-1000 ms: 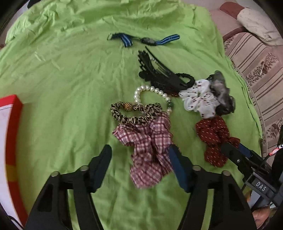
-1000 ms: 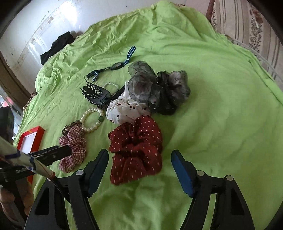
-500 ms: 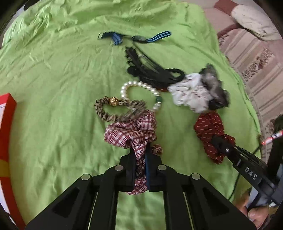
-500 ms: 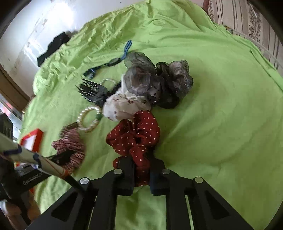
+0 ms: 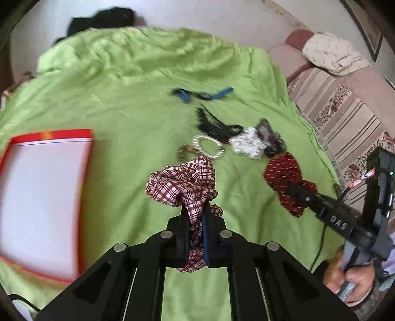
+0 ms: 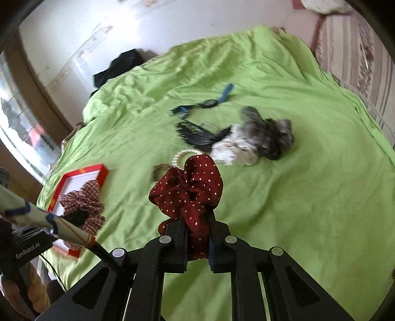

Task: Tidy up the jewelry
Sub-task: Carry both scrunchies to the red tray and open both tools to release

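My left gripper [image 5: 195,217] is shut on a red plaid scrunchie [image 5: 182,182] and holds it above the green sheet; it also shows in the right wrist view [image 6: 82,201]. My right gripper [image 6: 197,222] is shut on a dark red polka-dot scrunchie [image 6: 190,187], lifted off the sheet; it shows in the left wrist view [image 5: 284,172] too. A red-rimmed white box [image 5: 42,187] lies open at the left. On the sheet remain a pearl bracelet [image 5: 208,148], a white scrunchie [image 5: 248,144], a grey scrunchie [image 5: 269,135], a black claw clip [image 5: 212,123], a leopard hair tie [image 5: 184,150] and a blue strap [image 5: 202,93].
The green sheet [image 5: 123,98] covers the bed. A striped sofa [image 5: 345,118] with a cushion [image 5: 330,51] stands at the right. Dark clothing [image 5: 98,19] lies at the far edge by the wall. A window [image 6: 19,123] is at the left.
Both grippers closed on their scrunchies and lifted them off the sheet. The left one has swung left, bringing the red-rimmed box into view.
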Available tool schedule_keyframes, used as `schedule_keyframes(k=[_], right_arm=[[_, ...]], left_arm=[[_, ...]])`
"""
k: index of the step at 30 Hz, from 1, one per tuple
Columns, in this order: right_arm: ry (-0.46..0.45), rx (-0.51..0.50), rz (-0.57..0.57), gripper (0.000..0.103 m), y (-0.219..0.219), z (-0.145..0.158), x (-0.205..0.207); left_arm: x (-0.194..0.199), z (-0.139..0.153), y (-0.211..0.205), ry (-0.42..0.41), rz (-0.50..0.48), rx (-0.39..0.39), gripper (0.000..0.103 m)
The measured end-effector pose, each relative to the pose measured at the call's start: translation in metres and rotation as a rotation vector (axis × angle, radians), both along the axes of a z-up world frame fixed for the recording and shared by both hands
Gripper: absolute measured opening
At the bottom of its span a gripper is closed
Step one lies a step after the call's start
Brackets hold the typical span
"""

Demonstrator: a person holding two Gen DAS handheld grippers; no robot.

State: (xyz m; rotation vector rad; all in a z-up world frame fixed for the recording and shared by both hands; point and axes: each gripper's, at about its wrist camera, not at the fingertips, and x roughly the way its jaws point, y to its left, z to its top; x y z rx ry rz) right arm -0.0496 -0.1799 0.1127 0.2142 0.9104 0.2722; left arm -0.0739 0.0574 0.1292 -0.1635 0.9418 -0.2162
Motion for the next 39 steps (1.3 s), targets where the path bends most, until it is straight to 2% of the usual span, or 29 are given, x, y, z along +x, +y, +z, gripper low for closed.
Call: schedule_keyframes(k=[6, 14, 19, 24, 30, 33, 34, 36, 37, 38, 39], right_arm=[[-0.011, -0.021, 0.116, 0.013, 0.056, 0.017, -0.016], [0.050, 0.020, 0.345, 0.013, 0.186, 0.013, -0.023], [0.093, -0.016, 0.460, 0.013, 0.265, -0.012, -0.025], [0.140, -0.069, 0.506, 0.013, 0.313, -0.042, -0.022], [0.189, -0.111, 0.524, 0.015, 0.332, -0.071, -0.019], [0.181, -0.127, 0.525, 0.018, 0.335, -0.070, -0.021], [0.174, -0.131, 0.524, 0.019, 0.335, -0.069, -0.022], [0.167, -0.137, 0.521, 0.034, 0.334, -0.066, -0.024], [0.162, -0.136, 0.517, 0.047, 0.333, -0.064, -0.025], [0.155, -0.131, 0.513, 0.056, 0.331, -0.061, -0.026], [0.144, -0.124, 0.511, 0.057, 0.329, -0.057, -0.028]], left_arm=[[-0.035, 0.009, 0.078, -0.039, 0.116, 0.148, 0.008], [-0.046, -0.015, 0.216, 0.045, 0.341, 0.295, 0.008], [-0.045, -0.038, 0.278, 0.100, 0.430, 0.269, 0.008], [-0.044, -0.061, 0.312, 0.150, 0.481, 0.185, 0.009], [-0.049, -0.069, 0.322, 0.143, 0.491, 0.143, 0.016], [-0.053, -0.067, 0.320, 0.133, 0.493, 0.145, 0.023], [-0.054, -0.067, 0.320, 0.131, 0.496, 0.145, 0.028], [-0.058, -0.062, 0.319, 0.127, 0.509, 0.143, 0.038], [-0.061, -0.059, 0.318, 0.118, 0.516, 0.140, 0.043], [-0.064, -0.054, 0.316, 0.105, 0.521, 0.139, 0.046], [-0.067, -0.049, 0.314, 0.092, 0.525, 0.143, 0.047]])
